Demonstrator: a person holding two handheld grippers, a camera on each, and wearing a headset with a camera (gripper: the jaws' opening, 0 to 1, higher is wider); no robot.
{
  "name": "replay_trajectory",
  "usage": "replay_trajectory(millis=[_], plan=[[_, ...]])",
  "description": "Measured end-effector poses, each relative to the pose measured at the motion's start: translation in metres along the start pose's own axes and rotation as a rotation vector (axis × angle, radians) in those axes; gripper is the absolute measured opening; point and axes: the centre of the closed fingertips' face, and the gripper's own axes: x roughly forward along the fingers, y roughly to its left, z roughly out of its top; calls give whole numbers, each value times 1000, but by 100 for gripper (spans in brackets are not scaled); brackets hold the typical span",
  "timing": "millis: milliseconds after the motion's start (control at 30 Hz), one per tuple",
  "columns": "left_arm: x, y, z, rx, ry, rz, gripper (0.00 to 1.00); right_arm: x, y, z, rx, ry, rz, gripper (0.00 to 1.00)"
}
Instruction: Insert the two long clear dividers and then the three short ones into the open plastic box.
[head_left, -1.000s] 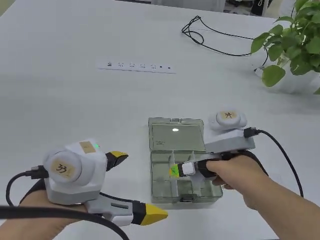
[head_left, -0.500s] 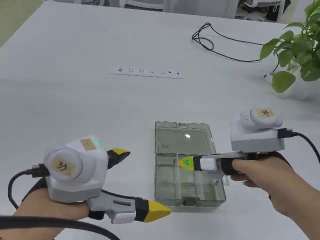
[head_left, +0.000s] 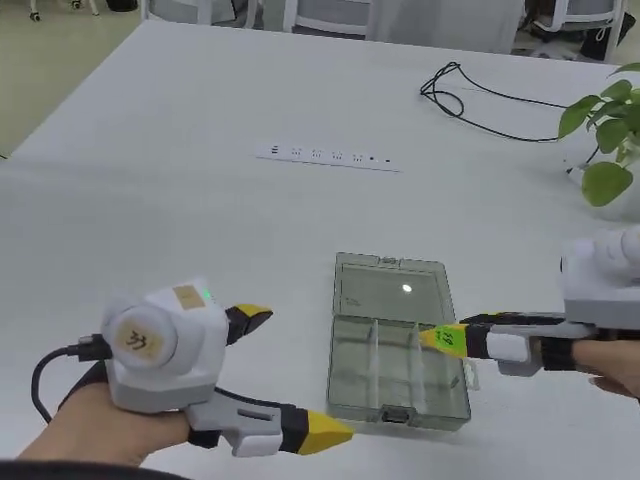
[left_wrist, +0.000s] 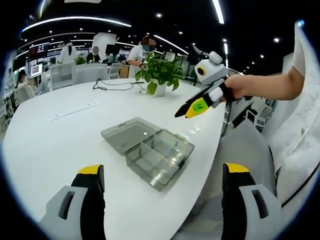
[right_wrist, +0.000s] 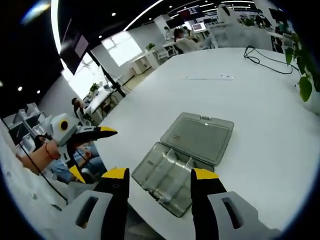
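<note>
White table (head_left: 150, 200): open plastic box (head_left: 390, 290) sits by the near edge, lid flat. Left gripper (left_wrist: 162, 169) idles wide open and empty. Right gripper (right_wrist: 161, 175) has backed out of the box, jaws part-open, empty. Two long dividers (head_left: 375, 350) look seated, so short ones probably next.
</note>
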Motion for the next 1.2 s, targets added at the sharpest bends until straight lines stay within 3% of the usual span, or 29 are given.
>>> replay_trajectory(millis=[133,267,500,767,867,1067,1200], plan=[[-2,1,1,-4,-5,12,100,-10,-6,-8,-83,31,2,55],[-3,3,1,-7,-5,17,100,-17,-11,-17,-226,82,3,60],[-2,4,2,-7,-6,15,100,-22,-20,-29,-357,164,20,67],[0,6,1,-7,0,3,100,-24,-43,-49,-533,306,26,64],[1,6,-1,-9,4,-5,100,-20,-49,-58,-569,355,34,64],[1,7,-5,-15,13,-15,100,-13,-71,-75,-717,473,27,63],[2,6,-6,-16,15,-18,100,-6,-81,-83,-771,520,30,59]])
